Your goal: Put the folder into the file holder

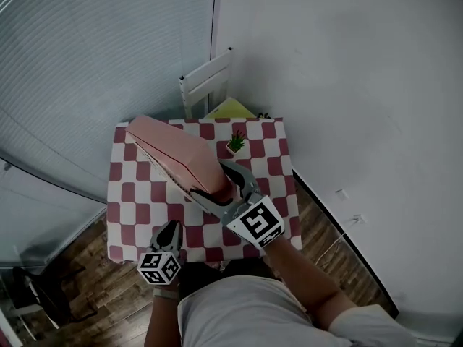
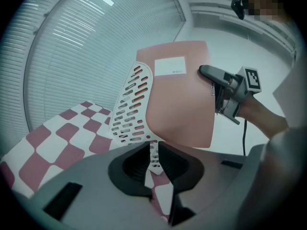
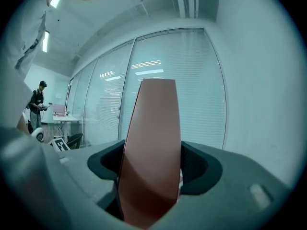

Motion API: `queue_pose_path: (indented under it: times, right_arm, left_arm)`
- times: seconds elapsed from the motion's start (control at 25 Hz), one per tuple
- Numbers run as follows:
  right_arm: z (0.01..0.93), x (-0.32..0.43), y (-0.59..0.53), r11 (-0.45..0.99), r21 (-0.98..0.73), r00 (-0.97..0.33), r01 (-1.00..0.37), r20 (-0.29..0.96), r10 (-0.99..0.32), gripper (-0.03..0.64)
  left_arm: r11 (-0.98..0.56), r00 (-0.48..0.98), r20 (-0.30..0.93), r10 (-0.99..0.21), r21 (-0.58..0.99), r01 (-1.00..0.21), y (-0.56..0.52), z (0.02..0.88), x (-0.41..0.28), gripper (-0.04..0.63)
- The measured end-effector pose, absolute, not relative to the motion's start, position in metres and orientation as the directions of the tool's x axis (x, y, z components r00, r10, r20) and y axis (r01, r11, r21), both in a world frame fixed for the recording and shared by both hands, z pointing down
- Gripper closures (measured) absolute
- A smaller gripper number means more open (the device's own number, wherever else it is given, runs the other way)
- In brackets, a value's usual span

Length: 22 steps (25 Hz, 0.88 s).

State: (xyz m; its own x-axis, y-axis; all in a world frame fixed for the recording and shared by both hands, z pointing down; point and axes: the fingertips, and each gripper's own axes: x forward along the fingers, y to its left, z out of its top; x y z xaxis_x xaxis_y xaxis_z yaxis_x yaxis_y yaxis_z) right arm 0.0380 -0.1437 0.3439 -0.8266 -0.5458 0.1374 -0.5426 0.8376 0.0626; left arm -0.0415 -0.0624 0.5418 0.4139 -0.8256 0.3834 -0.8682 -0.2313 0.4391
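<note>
A pink folder (image 1: 181, 157) hangs tilted in the air above the checkered table (image 1: 271, 157). My right gripper (image 1: 217, 181) is shut on its near end. In the right gripper view the folder (image 3: 151, 152) stands edge-on and fills the gap of that gripper (image 3: 149, 169). The white perforated file holder (image 2: 132, 104) shows in the left gripper view, just left of the folder (image 2: 182, 104). A thin strip of its wall runs down between the pads of my left gripper (image 2: 152, 159), which is shut on it. In the head view the left gripper (image 1: 172, 226) is near the table's front edge, and the holder is hidden there.
A small potted plant (image 1: 236, 143) stands at the table's far right. Behind the table are a white chair (image 1: 206, 82) and a yellow sheet (image 1: 230, 109). A glass wall with blinds runs on the left, a white wall on the right. A person (image 3: 37, 107) stands far off.
</note>
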Motion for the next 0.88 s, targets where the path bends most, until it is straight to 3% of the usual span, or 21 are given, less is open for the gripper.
queue_pose_path:
  times: [0.28,0.68,0.88]
  right_arm:
    - [0.338,0.036,-0.146,0.818,0.075,-0.815,-0.57,0.073,-0.574,0.331]
    - [0.323,0.046,-0.144,0.811,0.037,-0.805,-0.584,-0.148,-0.574,0.341]
    - [0.326,0.044,-0.153,0.817,0.018,-0.803,-0.576,-0.199,-0.562,0.341]
  left_arm:
    - [-0.216,0.39,0.374,-0.841,0.43,-0.877,-0.059,0.535,-0.052,0.545]
    - [-0.219,0.39,0.381,-0.838,0.42,-0.881,-0.057,0.533,-0.052,0.545]
    - [-0.224,0.396,0.388,-0.832,0.418,-0.881,-0.057,0.534,-0.052,0.545]
